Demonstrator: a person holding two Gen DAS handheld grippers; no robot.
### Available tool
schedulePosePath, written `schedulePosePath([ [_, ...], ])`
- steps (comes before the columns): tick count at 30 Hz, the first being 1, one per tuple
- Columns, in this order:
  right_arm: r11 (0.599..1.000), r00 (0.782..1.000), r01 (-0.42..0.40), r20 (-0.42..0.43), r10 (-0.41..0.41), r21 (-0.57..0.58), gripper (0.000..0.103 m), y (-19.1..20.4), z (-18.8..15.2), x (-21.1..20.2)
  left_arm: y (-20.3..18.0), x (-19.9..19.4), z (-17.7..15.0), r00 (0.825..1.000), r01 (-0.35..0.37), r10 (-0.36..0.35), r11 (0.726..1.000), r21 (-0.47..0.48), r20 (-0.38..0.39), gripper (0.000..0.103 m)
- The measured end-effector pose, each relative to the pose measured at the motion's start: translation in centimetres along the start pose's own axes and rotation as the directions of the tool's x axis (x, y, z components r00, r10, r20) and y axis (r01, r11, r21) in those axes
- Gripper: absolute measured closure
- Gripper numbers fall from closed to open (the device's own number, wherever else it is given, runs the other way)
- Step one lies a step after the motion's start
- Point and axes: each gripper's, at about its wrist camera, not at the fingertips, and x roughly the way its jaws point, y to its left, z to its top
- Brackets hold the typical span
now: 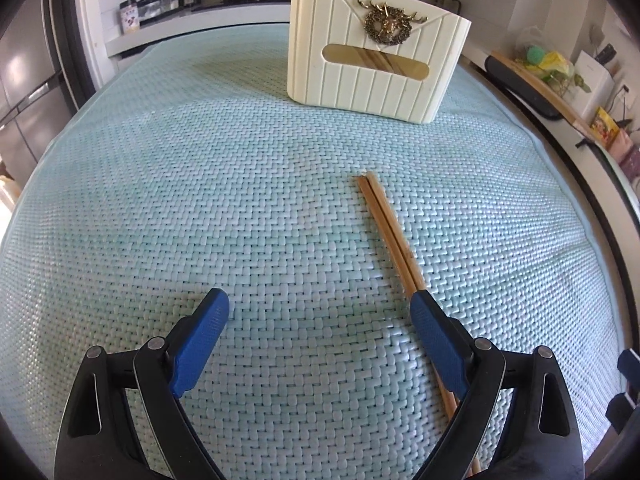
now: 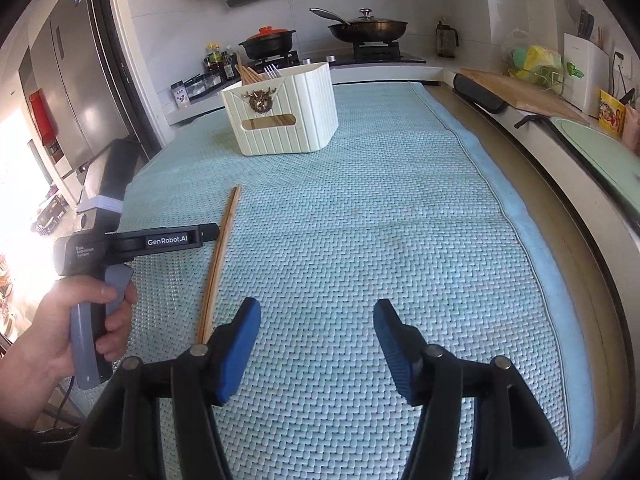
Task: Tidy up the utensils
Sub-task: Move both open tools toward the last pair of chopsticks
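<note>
A pair of wooden chopsticks (image 1: 390, 236) lies side by side on the pale green woven mat (image 1: 200, 184); it also shows in the right wrist view (image 2: 220, 256). My left gripper (image 1: 320, 304) is open and empty, its right finger over the chopsticks' near part. A cream ribbed utensil holder (image 1: 372, 52) with a brass deer badge stands at the far end, with chopsticks and forks in it (image 2: 280, 110). My right gripper (image 2: 316, 312) is open and empty, just right of the chopsticks' near end. The left gripper's body (image 2: 136, 242) shows at the left.
A cutting board (image 2: 516, 90) and bags lie on the counter to the right. Pots stand on the stove (image 2: 368, 28) behind the mat. A fridge (image 2: 76, 76) is at the left. The mat's right edge (image 2: 500, 200) runs along the counter.
</note>
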Motion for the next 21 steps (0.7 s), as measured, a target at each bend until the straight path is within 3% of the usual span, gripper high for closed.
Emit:
schedulePosePath([
  [16, 1.0, 1.0, 0.003, -0.013, -0.004, -0.024, 0.043, 0.7, -0.1, 0.6, -0.6, 0.1, -0.5, 0.999, -0.035, 0.034, 0.998, 0.044, 0.027, 0.002],
  [18, 1.0, 1.0, 0.006, -0.015, -0.006, -0.026, 0.043, 0.9, -0.2, 0.7, -0.1, 0.2, -0.6, 0.996, -0.083, 0.082, 0.996, 0.044, 0.019, 0.002],
  [21, 0.999, 1.0, 0.003, -0.015, -0.003, -0.036, 0.043, 1.2, -0.3, 0.6, 1.1, -0.1, -1.0, 0.998, -0.065, 0.064, 0.997, 0.036, 0.022, 0.002],
])
